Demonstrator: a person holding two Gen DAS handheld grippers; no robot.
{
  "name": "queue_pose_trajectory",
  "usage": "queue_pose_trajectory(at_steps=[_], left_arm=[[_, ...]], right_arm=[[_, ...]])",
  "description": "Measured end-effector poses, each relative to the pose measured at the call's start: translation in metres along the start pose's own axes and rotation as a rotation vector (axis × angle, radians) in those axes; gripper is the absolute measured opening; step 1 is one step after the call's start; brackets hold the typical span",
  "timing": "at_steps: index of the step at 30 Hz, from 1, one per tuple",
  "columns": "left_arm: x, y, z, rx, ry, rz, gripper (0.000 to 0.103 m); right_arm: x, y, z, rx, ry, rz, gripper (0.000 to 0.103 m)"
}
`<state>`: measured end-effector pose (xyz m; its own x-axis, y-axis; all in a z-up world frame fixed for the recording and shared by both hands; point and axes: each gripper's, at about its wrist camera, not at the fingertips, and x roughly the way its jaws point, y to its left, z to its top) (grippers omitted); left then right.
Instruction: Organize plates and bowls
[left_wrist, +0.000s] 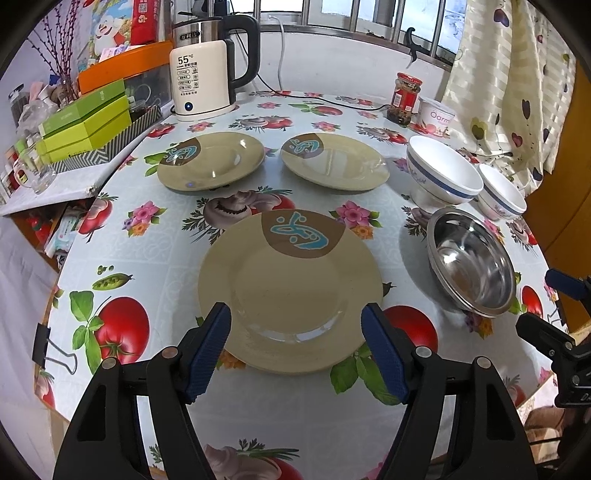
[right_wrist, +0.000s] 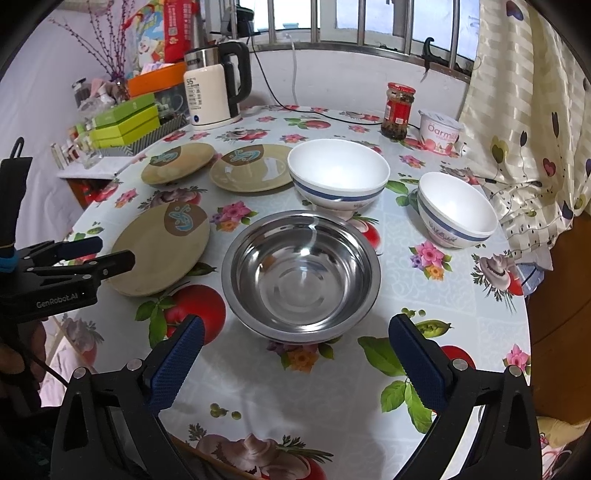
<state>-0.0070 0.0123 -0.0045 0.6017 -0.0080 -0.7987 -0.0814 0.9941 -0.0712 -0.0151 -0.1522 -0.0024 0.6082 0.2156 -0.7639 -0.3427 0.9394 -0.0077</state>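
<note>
Kettle (left_wrist: 207, 74) at the worktop's (left_wrist: 155, 258) far edge, red-lidded jar (left_wrist: 404, 98) beside yogurt tub (left_wrist: 436, 115), green boxes (left_wrist: 86, 122) left, curtain (left_wrist: 509, 85) right

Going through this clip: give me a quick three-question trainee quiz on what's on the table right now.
1. How many tan plates lie on the table?
2. True or false: the steel bowl is stacked inside a white bowl.
3. Which gripper faces the near plate: A) left gripper B) right gripper?

Key:
1. Three: the near plate, left far plate, right far plate.
2. False; it stands alone.
3. A.
</note>
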Motion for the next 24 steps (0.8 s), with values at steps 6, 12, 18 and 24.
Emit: queue_pose_trajectory(at_steps=[6,12,18,24], left_arm=[[-0.0008,0.0016,0.0001,-0.003,-0.001,0.002,0.074],[-0.0013,0.0037,-0.0004,-0.008,-0.003,0.002,0.074],[-0.0013,0.0049,-0.0011,-0.016,-0.003,-0.002,0.074],[-0.0015,0.0045,-0.0010,-0.016,-0.005,-0.001,0.074]], right_arm=[[0.0000,0.0011,-0.0002,0.000,-0.001,0.000,0.101],[-0.0004,0.0024,0.0004,-0.001,-0.001,0.001,0.101],[-0.0008,0.0039,0.0021,0.003,0.003,0.006,0.101],[-0.0003,0.0032,0.0021,0.005,0.002,0.002,0.101]])
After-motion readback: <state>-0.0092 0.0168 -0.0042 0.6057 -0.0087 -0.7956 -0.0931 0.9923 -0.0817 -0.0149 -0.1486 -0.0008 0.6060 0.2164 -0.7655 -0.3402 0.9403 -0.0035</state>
